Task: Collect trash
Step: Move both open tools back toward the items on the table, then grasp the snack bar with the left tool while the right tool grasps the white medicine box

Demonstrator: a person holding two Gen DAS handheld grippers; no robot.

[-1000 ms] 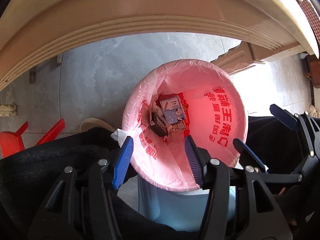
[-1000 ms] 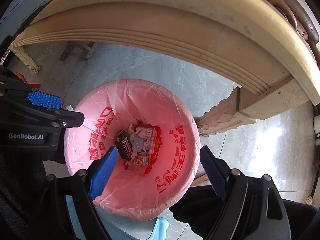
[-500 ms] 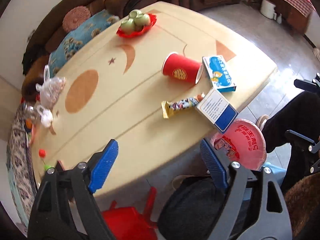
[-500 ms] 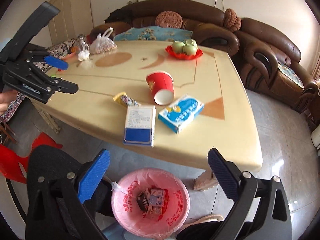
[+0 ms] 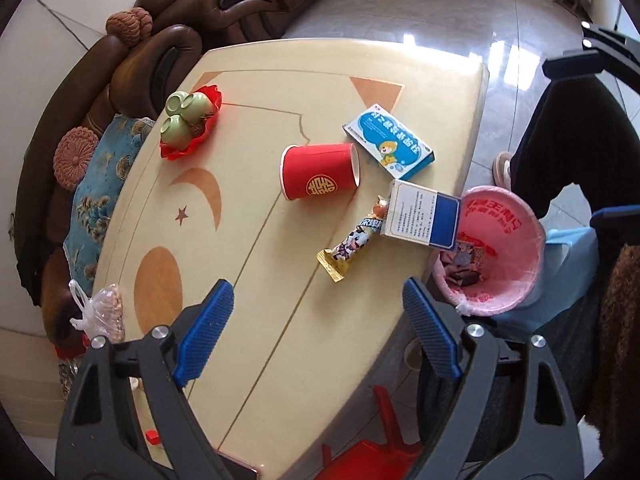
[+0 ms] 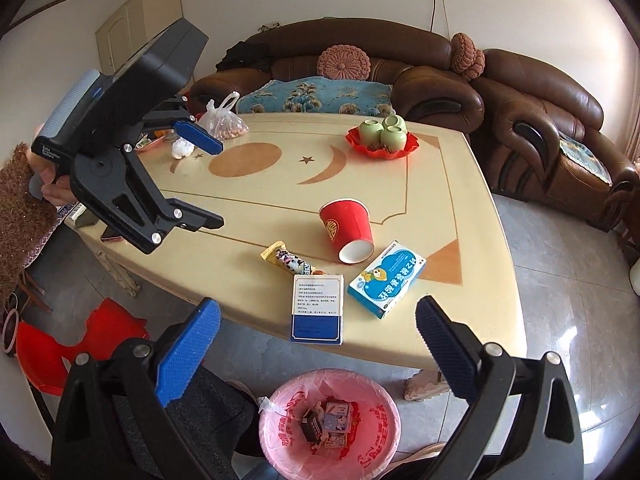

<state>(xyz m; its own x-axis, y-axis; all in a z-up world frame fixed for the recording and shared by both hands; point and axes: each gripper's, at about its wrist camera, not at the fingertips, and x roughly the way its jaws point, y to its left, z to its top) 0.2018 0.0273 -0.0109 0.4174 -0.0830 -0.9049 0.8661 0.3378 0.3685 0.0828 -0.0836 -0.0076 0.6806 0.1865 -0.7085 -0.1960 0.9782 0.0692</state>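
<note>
A cream table (image 6: pixel 460 216) with inlaid moon, star and circle shapes fills both views, backed by a brown leather sofa (image 6: pixel 440 76) with three round knitted cushions in the right wrist view; a red plastic stool (image 6: pixel 80 344) stands on the floor at the table's near left corner. Four pieces of trash lie on the near end of the tabletop: one red paper cup (image 6: pixel 348 226) tipped on its side with its mouth toward the edge, one light-blue cartoon box (image 6: pixel 386 278) just beside that mouth, one white-and-blue box (image 6: pixel 317 309) flat at the very edge, and one yellow snack wrapper (image 6: pixel 290 263) whose end touches that box's far corner. At the far end a red tray (image 6: pixel 382 146) holds three green cups turned upside down, and a knotted clear plastic bag (image 6: pixel 222 120) with something small and brownish inside sits near the far left corner. On the floor below the near edge stands one bin lined with a pink bag (image 6: pixel 330 430); inside it are several small cartons and wrappers, too jumbled to count. The left gripper (image 5: pixel 316 326) hovers over the table's left part, jaws spread wide and holding nothing; the right gripper (image 6: pixel 316 344) hangs above the bin and the table edge, jaws likewise wide apart and empty; nothing lies between either gripper and the trash.
</note>
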